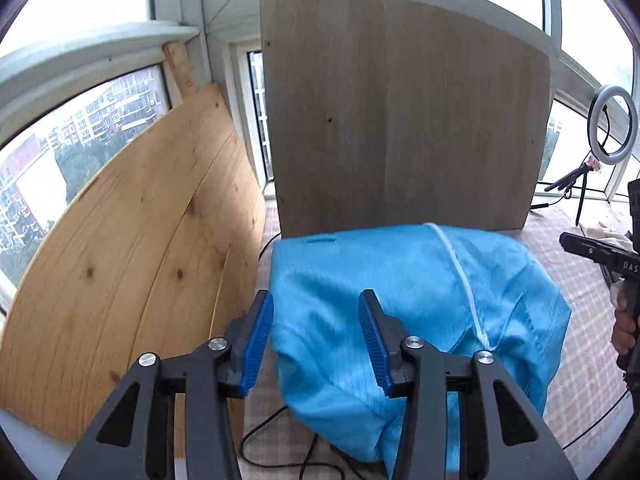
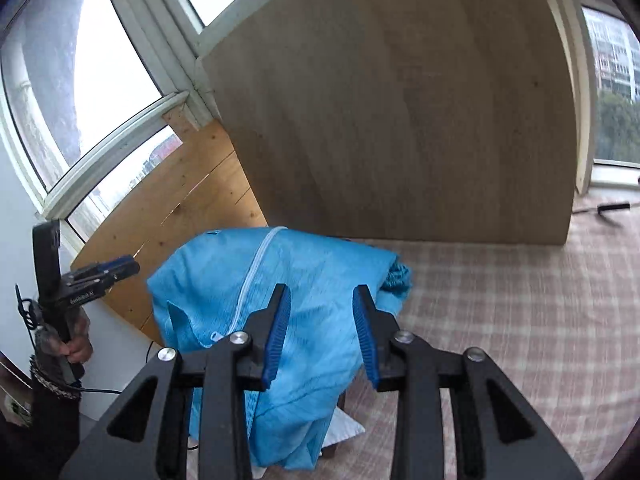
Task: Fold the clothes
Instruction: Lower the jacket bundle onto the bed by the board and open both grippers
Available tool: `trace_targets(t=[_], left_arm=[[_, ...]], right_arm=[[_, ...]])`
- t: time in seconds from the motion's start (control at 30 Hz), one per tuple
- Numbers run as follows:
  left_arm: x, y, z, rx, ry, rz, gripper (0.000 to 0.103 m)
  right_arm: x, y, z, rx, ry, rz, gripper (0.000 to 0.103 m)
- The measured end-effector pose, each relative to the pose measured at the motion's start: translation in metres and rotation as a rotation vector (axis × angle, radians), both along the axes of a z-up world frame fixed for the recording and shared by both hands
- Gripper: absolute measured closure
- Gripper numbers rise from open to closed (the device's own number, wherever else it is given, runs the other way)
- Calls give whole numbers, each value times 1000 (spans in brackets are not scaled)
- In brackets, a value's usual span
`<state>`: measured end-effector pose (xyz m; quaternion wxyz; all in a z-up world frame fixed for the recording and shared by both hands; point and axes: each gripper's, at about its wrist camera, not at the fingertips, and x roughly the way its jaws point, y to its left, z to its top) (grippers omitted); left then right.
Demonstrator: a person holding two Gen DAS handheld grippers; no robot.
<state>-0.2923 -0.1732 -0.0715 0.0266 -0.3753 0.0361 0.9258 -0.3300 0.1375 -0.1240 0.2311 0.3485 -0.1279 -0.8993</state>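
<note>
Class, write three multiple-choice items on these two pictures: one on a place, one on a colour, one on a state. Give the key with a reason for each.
1. Where does the garment lie?
A. on the checked cloth, before the grey board
B. hung on the ring light
C. on the window sill

2. What colour is its zip?
A. black
B. white
C. red

3. How is the left claw?
A. shut on the garment
B. shut on a cable
C. open, holding nothing

Key: 1 A, the blue heap rests on the checked cloth below the upright board. 2 B, a white line runs down the blue fabric. 3 C, its blue pads stand apart with nothing between them.
</note>
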Motion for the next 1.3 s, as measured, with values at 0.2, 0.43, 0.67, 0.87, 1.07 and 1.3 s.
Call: trace_targets(t=[0.2,0.43,0.67,0.87,1.07,1.3], left_arm=[[-64,-12,-79,-145,-159,84,51],[-65,-24,-103,-210,-230,116,53],[-61,-15,-33,70,-97,-36,33],[-112,20,-92,-40,-220,-90,25],[-77,10,-49,-67,-114,-45,27],[14,-46,-20,-24,-49,35,26]], right_arm=[[-32,-56,-28,79,-34,23,69],[-37,-124,-63,246,-37,156,67],[-50,-77,-5,148,44,75,67],[-109,-118,-55,368,-59,136,65],[-107,-90,-31,352,-64,36,64],[31,-60,3,347,71,111,63]])
